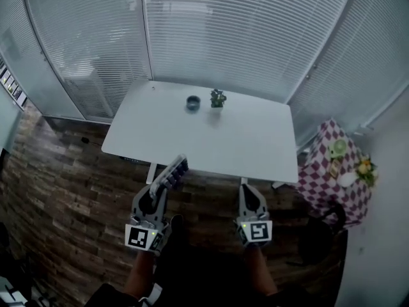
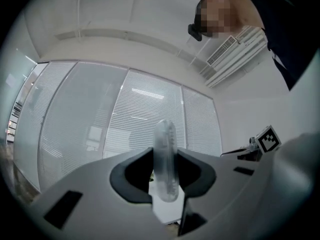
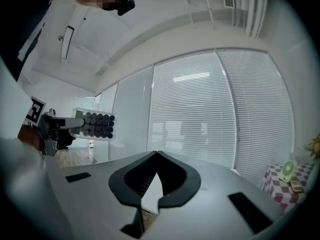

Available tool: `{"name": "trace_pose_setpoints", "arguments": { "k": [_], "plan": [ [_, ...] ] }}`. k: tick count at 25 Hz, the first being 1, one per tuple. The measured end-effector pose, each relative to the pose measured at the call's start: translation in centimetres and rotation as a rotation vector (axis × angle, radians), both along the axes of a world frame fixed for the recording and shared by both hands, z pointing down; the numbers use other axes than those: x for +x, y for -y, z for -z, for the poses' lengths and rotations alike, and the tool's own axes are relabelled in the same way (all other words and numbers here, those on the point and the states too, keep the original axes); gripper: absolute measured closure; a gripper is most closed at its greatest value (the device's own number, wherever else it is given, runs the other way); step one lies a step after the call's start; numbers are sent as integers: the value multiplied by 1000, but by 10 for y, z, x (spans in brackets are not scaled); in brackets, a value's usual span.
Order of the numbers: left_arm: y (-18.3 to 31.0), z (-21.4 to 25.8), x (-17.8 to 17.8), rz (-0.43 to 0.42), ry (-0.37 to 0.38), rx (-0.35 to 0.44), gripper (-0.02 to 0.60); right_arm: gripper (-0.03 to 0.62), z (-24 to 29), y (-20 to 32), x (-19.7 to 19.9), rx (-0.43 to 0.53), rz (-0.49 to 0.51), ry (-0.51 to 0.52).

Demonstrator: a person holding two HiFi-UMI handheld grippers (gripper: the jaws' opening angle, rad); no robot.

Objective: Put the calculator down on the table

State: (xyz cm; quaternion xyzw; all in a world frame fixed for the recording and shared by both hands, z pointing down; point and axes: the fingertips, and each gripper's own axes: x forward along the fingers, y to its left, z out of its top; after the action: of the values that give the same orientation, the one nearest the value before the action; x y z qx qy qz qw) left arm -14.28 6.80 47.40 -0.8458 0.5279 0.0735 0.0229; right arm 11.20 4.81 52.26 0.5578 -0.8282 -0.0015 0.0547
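Observation:
A calculator with dark keys and a pale clear body sticks out of my left gripper, which is shut on its near end. It hangs in the air just short of the white table's near edge. In the left gripper view the calculator stands edge-on between the jaws. The right gripper view shows its key face off to the left. My right gripper is beside the left one, below the table's edge in the picture. Its jaws meet at the tips with nothing between them.
A small dark bowl and a little potted plant stand at the far side of the table. A small table with a checked cloth, holding a green fan and other small items, stands to the right. Blinds line the walls behind; the floor is wood-patterned.

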Motion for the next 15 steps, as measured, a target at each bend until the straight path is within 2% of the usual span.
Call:
{"name": "trace_pose_setpoints", "arguments": {
  "k": [5,15],
  "plan": [
    [37,8,-11,-16,-1,-34,480,588,4,28,-16,5,6,-19],
    [101,9,-41,-85,-1,-19,480,588,17,82,-49,24,-43,19]
  ]
}}
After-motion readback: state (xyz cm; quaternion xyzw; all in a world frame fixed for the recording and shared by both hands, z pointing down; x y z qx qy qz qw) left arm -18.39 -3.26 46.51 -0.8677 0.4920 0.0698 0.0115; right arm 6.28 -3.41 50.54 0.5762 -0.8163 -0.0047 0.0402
